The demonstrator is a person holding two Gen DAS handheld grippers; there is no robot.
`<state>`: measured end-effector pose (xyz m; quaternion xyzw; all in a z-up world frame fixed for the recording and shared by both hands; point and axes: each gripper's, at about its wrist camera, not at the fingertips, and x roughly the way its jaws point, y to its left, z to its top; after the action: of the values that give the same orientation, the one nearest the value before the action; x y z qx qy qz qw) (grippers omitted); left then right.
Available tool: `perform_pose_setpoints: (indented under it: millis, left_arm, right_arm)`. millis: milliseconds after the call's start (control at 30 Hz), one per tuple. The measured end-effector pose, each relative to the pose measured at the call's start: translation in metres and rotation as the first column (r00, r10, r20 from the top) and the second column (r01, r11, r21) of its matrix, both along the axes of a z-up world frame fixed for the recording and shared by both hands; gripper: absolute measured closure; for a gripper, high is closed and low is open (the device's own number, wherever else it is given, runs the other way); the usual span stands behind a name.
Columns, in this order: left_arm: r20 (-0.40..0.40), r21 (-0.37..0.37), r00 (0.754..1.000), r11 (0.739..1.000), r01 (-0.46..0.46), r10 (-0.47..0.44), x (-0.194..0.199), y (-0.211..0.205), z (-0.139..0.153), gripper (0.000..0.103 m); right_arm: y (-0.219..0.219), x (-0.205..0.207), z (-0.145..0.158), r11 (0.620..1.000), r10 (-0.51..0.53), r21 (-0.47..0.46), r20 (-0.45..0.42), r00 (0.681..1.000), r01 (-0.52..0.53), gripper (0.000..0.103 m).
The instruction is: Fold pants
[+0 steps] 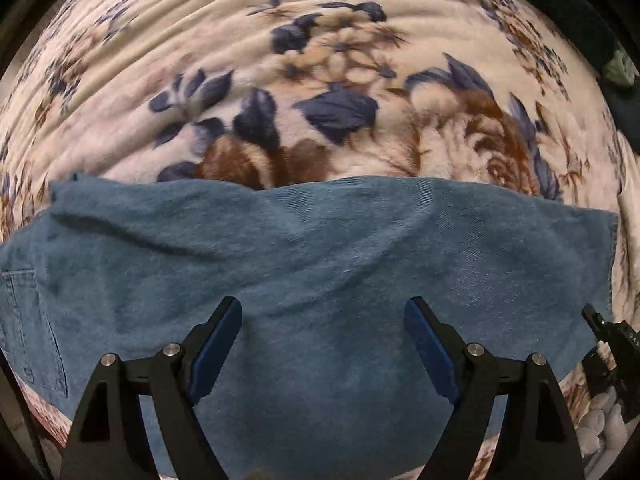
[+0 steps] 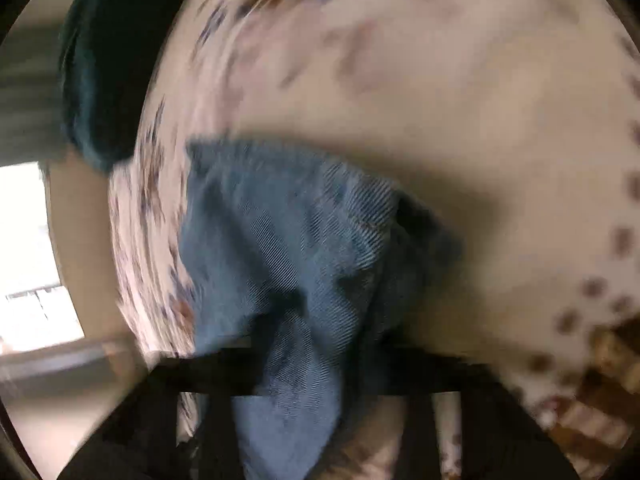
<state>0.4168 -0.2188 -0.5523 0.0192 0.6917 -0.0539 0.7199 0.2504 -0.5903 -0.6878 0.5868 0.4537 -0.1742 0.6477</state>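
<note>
The blue denim pants (image 1: 300, 248) lie spread across a floral blanket (image 1: 320, 80), with a back pocket at the left edge. My left gripper (image 1: 323, 344) hovers straight over the denim, its blue-padded fingers (image 1: 218, 344) wide apart with nothing between them. In the blurred right wrist view, a bunch of the pants (image 2: 288, 220) gathers into a pinch between the black fingers of my right gripper (image 2: 296, 344), which is shut on the cloth. A black part, probably the right gripper (image 1: 608, 344), shows at the pants' right edge in the left wrist view.
The blanket (image 2: 480, 100) covers the whole surface around the pants. A dark teal cloth (image 2: 104, 80) lies along its far edge and also shows as a dark cloth (image 1: 592, 40) at the upper right. A bright window (image 2: 28, 260) is off to the left.
</note>
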Motion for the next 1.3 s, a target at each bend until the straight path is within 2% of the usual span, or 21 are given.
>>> perform_pose_setpoints:
  millis: [33, 133, 167, 233, 267, 333, 367, 400, 433, 467, 500, 533, 567, 667, 733, 833, 967, 1067, 1133, 1200, 1300]
  left_arm:
    - [0.003, 0.009, 1.0, 1.0, 0.004, -0.004, 0.002, -0.002, -0.001, 0.02]
    - [0.035, 0.062, 0.999, 0.998, -0.02, 0.018, 0.011, 0.002, 0.0, 0.02]
    - [0.051, 0.064, 0.998, 0.997, -0.039, 0.035, 0.014, 0.005, 0.003, 0.02]
    - [0.065, 0.06, 0.996, 0.996, -0.07, 0.066, 0.02, 0.016, 0.007, 0.02]
    - [0.06, 0.06, 0.995, 0.995, -0.079, 0.075, 0.023, 0.021, 0.008, 0.02]
    - [0.045, 0.047, 0.995, 0.994, -0.094, 0.092, 0.03, 0.027, 0.004, 0.02]
    - [0.04, 0.042, 0.995, 0.995, -0.093, 0.092, 0.032, 0.033, 0.003, 0.02]
    - [0.037, 0.043, 0.996, 0.995, -0.087, 0.085, 0.035, 0.034, 0.0, 0.02]
    - [0.038, 0.05, 0.997, 0.996, -0.074, 0.072, 0.037, 0.035, -0.002, 0.02]
    - [0.04, 0.058, 0.997, 0.996, -0.066, 0.064, 0.036, 0.037, -0.002, 0.02]
    - [0.044, 0.064, 0.997, 0.996, -0.063, 0.06, 0.038, 0.037, -0.002, 0.02]
    - [0.046, 0.062, 0.997, 0.996, -0.062, 0.059, 0.038, 0.04, -0.003, 0.02]
    - [0.045, 0.059, 0.997, 0.996, -0.063, 0.061, 0.04, 0.042, -0.002, 0.02]
    - [0.048, 0.04, 0.996, 0.996, -0.078, 0.076, 0.039, 0.052, 0.011, 0.02]
    - [0.051, 0.029, 0.995, 0.996, -0.089, 0.088, 0.041, 0.07, 0.023, 0.02]
    - [0.056, 0.013, 0.992, 0.993, -0.116, 0.115, 0.05, 0.101, 0.042, 0.02]
    - [0.06, -0.012, 0.983, 0.984, -0.175, 0.176, 0.055, 0.149, 0.067, 0.02]
    - [0.074, -0.028, 0.97, 0.972, -0.232, 0.233, 0.035, 0.198, 0.079, 0.02]
    - [0.091, -0.029, 0.957, 0.961, -0.274, 0.275, 0.011, 0.226, 0.091, 0.02]
    - [0.111, -0.024, 0.939, 0.945, -0.325, 0.326, -0.009, 0.262, 0.101, 0.02]
    - [0.145, 0.001, 0.909, 0.918, -0.395, 0.391, -0.035, 0.324, 0.112, 0.02]
  right_arm:
    - [0.002, 0.004, 0.005, 0.999, 0.022, -0.049, -0.015, 1.0, -0.022, 0.091]
    - [-0.004, -0.013, 0.023, 0.983, -0.038, -0.181, -0.059, 0.998, 0.027, 0.094]
    - [-0.005, -0.02, 0.021, 0.984, -0.071, -0.17, -0.061, 0.996, 0.059, 0.094]
    - [-0.006, -0.03, 0.004, 0.989, -0.128, -0.073, 0.0, 0.992, 0.127, 0.092]
    - [-0.006, -0.03, -0.001, 0.989, -0.146, -0.033, 0.028, 0.989, 0.146, 0.086]
    - [-0.007, -0.028, -0.012, 0.983, -0.179, 0.07, 0.142, 0.974, 0.17, 0.062]
    - [-0.007, -0.027, -0.016, 0.979, -0.196, 0.103, 0.211, 0.958, 0.177, 0.039]
    - [-0.007, -0.021, -0.018, 0.977, -0.202, 0.118, 0.27, 0.942, 0.175, 0.028]
    - [-0.007, -0.017, -0.019, 0.979, -0.196, 0.114, 0.283, 0.939, 0.17, 0.028]
    - [-0.006, -0.01, -0.019, 0.983, -0.182, 0.083, 0.271, 0.945, 0.165, 0.038]
    - [-0.005, -0.004, -0.018, 0.986, -0.166, 0.039, 0.251, 0.954, 0.161, 0.07]
    - [-0.004, 0.0, -0.017, 0.988, -0.154, 0.017, 0.234, 0.96, 0.155, 0.088]
    - [-0.003, 0.003, -0.015, 0.987, -0.159, 0.0, 0.212, 0.964, 0.163, 0.095]
    - [0.008, 0.013, 0.01, 0.983, -0.148, -0.079, 0.208, 0.967, 0.167, 0.095]
    - [0.015, 0.01, 0.046, 0.979, -0.108, -0.148, 0.214, 0.971, 0.142, 0.095]
    - [0.038, 0.027, 0.094, 0.967, -0.012, -0.244, 0.221, 0.975, 0.067, 0.095]
    - [0.105, 0.052, 0.156, 0.921, 0.177, -0.378, 0.2, 0.964, -0.091, 0.095]
    - [0.173, 0.082, 0.182, 0.871, 0.316, -0.443, 0.181, 0.932, -0.209, 0.095]
    - [0.238, 0.095, 0.188, 0.82, 0.425, -0.481, 0.151, 0.892, -0.31, 0.095]
    - [0.299, 0.104, 0.184, 0.762, 0.522, -0.506, 0.109, 0.846, -0.404, 0.095]
    - [0.405, 0.117, 0.156, 0.649, 0.661, -0.524, 0.03, 0.75, -0.551, 0.095]
